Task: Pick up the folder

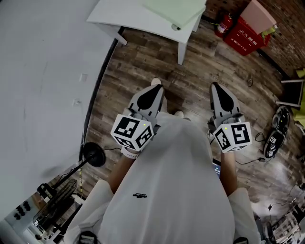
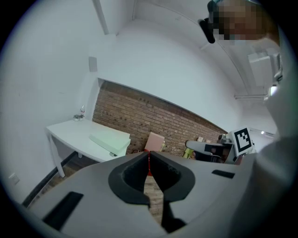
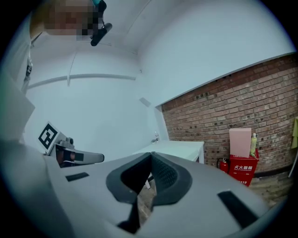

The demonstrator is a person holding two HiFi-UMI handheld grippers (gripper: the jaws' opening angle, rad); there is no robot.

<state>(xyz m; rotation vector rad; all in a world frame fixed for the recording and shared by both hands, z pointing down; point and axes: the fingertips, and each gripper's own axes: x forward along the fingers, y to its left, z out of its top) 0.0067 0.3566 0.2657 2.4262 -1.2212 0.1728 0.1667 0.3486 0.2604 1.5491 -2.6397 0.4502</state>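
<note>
Pale green flat folder [image 1: 174, 12] at 12 o'clock in the head view, lying flat on the white table [image 1: 128, 19] at that table's 3 o'clock end, its near corner reaching the table edge above a white leg. Left tool [image 1: 156, 86] and right tool [image 1: 216, 87] are both pressed together with nothing between the jaws, side by side over the wood-plank floor [image 1: 143, 57] and well apart from the folder. Open floor between tools and table; red box [image 1: 245, 33] at 1 o'clock by the brick wall [image 1: 286, 28], white wall [image 1: 43, 71] bounding the 9 o'clock side.
</note>
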